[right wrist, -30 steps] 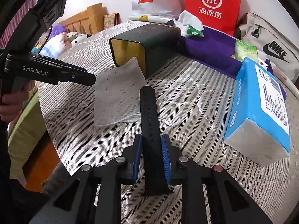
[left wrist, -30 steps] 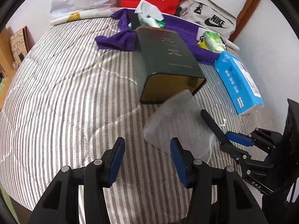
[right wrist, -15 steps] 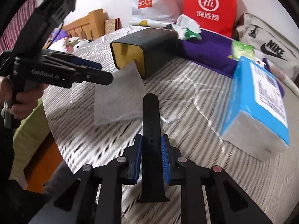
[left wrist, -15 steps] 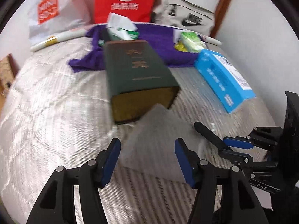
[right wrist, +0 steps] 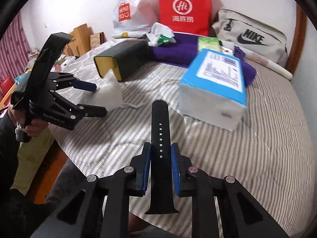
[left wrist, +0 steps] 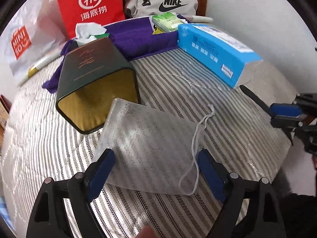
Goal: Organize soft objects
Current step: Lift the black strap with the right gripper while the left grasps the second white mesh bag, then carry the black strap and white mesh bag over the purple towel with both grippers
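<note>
Pouch (left wrist: 150,146) of sheer grey mesh lies flat on the striped quilt (left wrist: 49,142), spread between the blue pads of the left tongs (left wrist: 156,164), whose jaws have just been opening and now stand wide, pressing nothing; its drawstring (left wrist: 196,144) trails beside the right-hand pad. The right tongs (right wrist: 160,155) are clamped on a black watch strap (right wrist: 160,123), which juts forward past the pads with its row of holes showing.

Just beyond the left tongs a dark green tin (left wrist: 93,79) lies on its side, gold-lined mouth touching the pouch's far corner. Farther out sits a blue tissue pack (left wrist: 216,53) and a purple cloth (left wrist: 138,37) on the bed, which stands against a white wall.

Since a second ago the left tongs have closed in over the pouch and widened from about half open, and the right tongs have carried the strap away from it.

Against the wall: a red bag (left wrist: 89,6) printed "Hi", a white bag (left wrist: 21,43) reading "MINISO", and a beige "NIKE" bag (left wrist: 164,2). The left tongs' body reads "GenRobot.AI".
</note>
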The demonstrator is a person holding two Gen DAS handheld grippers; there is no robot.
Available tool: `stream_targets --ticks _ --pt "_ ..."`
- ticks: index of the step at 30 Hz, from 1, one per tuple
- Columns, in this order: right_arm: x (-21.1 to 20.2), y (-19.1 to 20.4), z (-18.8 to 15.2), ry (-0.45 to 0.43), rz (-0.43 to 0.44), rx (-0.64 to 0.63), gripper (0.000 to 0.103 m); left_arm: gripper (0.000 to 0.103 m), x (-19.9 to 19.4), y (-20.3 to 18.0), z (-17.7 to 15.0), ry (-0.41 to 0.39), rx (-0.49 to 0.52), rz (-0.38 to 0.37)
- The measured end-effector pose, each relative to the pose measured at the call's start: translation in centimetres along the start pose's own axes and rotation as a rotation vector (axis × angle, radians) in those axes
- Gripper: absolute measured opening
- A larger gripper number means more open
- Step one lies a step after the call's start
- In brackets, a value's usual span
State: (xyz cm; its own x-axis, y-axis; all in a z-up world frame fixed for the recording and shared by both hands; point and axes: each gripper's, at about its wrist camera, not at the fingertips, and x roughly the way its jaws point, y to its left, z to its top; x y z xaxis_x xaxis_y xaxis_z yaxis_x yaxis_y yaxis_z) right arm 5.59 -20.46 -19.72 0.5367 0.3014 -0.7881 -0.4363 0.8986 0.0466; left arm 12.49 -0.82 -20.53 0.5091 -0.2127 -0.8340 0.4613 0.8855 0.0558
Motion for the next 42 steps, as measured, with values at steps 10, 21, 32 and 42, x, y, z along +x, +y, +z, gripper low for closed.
stream_targets --ticks 10,21,32,42 --pt "0.4 -2.1 -1.2 0.021 -0.035 0.066 0.020 0.089 0.2 1.0 0.3 -0.029 -0.052 0.033" --pt "-0.3 -2.3 -1.5 0.005 -0.026 0.074 0.020 0.011 -0.8 0.1 0.1 -0.033 -0.008 0.079" --pt "-2.9 -2.7 -0.8 -0.047 -0.037 0.080 0.020 0.008 -4.5 2.1 0.1 -0.074 -0.103 0.101" --pt "-5.0 -3.3 2.5 -0.111 -0.045 0.066 0.020 0.008 -8.8 2.8 1.7 -0.164 -0.122 0.075"
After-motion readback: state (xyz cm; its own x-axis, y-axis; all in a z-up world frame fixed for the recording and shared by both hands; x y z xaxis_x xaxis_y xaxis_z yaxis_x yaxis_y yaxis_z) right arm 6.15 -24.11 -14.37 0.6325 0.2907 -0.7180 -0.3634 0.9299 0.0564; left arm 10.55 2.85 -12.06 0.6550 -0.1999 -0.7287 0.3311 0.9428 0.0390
